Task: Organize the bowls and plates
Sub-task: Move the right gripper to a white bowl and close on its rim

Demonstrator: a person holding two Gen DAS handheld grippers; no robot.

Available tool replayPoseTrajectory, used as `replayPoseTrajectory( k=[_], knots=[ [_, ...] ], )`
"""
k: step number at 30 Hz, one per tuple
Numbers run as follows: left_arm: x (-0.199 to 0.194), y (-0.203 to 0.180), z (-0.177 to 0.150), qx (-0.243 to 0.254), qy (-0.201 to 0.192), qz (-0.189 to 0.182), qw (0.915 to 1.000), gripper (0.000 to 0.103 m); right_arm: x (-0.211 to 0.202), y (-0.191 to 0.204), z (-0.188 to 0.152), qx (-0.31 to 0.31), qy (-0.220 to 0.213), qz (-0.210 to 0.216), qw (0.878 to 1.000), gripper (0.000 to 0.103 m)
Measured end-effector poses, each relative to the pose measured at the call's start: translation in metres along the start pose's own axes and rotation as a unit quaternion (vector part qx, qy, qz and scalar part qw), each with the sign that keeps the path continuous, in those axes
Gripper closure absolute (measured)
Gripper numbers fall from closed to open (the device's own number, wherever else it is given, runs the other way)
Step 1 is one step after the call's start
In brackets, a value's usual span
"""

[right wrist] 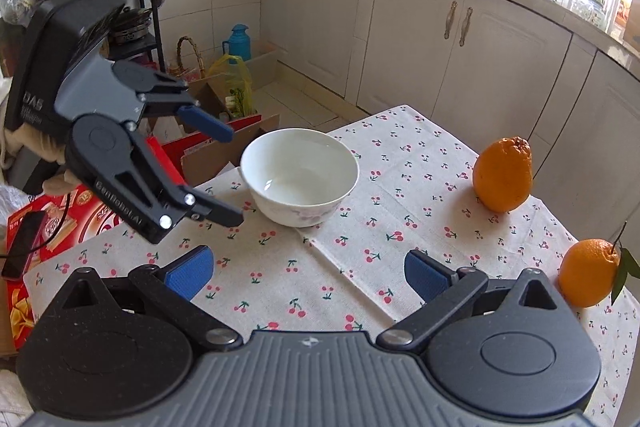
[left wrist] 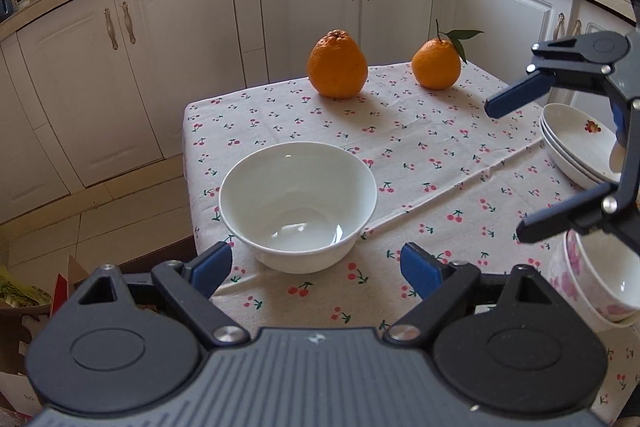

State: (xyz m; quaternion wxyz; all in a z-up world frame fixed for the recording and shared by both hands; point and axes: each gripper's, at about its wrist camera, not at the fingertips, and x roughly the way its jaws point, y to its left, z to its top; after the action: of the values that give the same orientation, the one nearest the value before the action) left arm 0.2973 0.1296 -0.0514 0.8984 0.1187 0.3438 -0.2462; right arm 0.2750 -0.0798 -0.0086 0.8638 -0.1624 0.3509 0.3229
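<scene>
A white bowl stands upright on the cherry-print tablecloth, just ahead of my open, empty left gripper. The bowl also shows in the right wrist view, with faint pink flowers on its side. My right gripper is open and empty above the cloth, short of the bowl. In the left wrist view the right gripper hangs open at the right. Under it lie stacked white plates and stacked pink-flowered bowls. The left gripper shows open beside the bowl in the right wrist view.
Two oranges stand at the table's far side, one large and one with a leaf; they also show in the right wrist view. White kitchen cabinets run behind. Cardboard boxes and red boxes sit on the floor beside the table.
</scene>
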Motion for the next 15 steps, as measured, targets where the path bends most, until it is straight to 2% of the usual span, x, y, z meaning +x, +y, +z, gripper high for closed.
replayPoseTrajectory(
  k=[9, 11, 15],
  knots=[
    [0.024, 0.001, -0.005, 0.026, -0.027, 0.026, 0.9990, 0.012, 0.040, -0.029, 0.039, 0.016, 0.014, 0.033, 0.999, 0.004],
    [0.028, 0.002, -0.005, 0.026, -0.030, 0.021, 0.9990, 0.012, 0.051, -0.033, 0.046, 0.022, 0.019, 0.045, 0.999, 0.009],
    [0.036, 0.004, -0.006, 0.022, -0.032, 0.017, 0.9991, 0.012, 0.076, -0.040, 0.059, 0.033, 0.032, 0.062, 0.997, 0.012]
  ],
)
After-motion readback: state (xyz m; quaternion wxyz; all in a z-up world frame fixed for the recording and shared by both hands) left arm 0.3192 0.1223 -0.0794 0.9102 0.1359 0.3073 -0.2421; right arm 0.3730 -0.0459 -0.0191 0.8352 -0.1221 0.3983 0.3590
